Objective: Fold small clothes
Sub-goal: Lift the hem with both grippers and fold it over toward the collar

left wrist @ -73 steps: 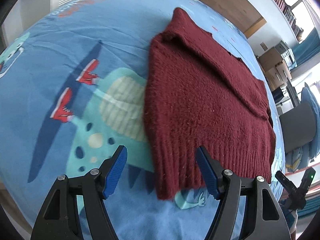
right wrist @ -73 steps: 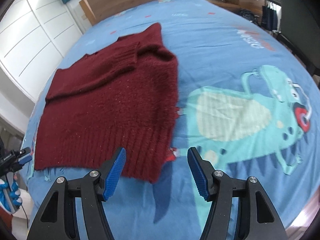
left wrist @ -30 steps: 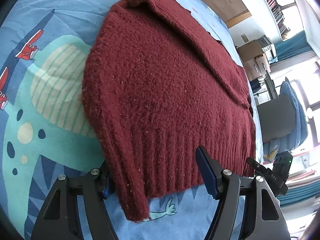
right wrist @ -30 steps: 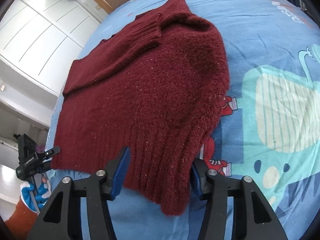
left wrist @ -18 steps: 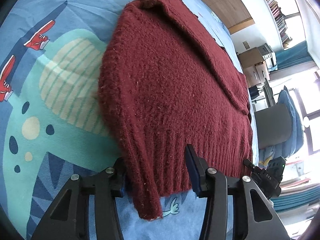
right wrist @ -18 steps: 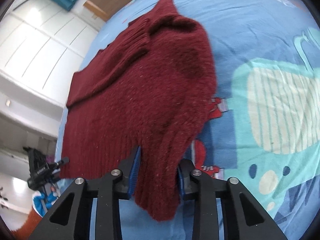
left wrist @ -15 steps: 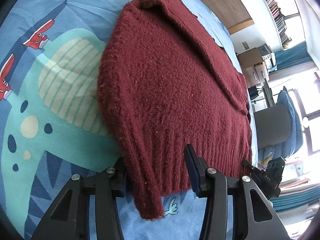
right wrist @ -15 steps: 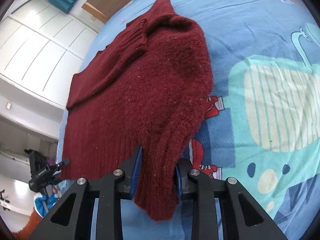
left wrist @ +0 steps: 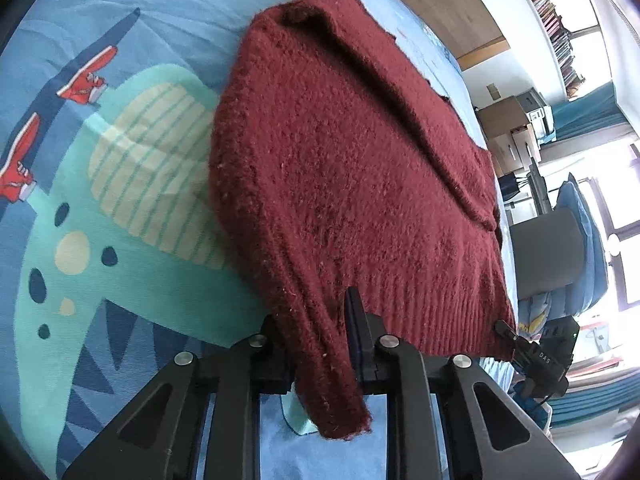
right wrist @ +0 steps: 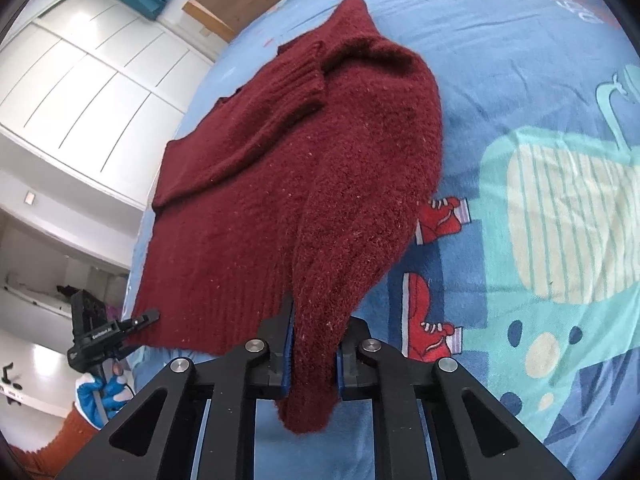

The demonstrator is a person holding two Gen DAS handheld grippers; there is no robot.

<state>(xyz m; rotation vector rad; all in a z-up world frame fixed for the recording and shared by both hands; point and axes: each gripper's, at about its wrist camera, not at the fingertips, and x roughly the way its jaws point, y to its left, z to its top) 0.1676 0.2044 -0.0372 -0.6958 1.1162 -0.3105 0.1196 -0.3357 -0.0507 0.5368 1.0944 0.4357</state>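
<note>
Both hem corners pinched; sweater runs straight ahead of each hand-held gripper, hem near, neck far.

L hand-held gripper [left wrist: 320, 344] closed tight on one near hem corner of the dark red sweater [left wrist: 352, 168]; R hand-held gripper [right wrist: 312, 344] closed on the other near corner, knit bunched between the blue pads, tail hanging below. Corners lifted slightly off the bed [right wrist: 520, 60]; the rest lies flat beyond, long axis pointing away toward the far end, sleeves look folded in across the body. Neither hand nearer, grips symmetric. Judgement: next move likely carries the hem forward over the body toward the neck. Knit thick, fuzzy, ribbed at hem; looks heavy, prob. sags between grips.
</note>
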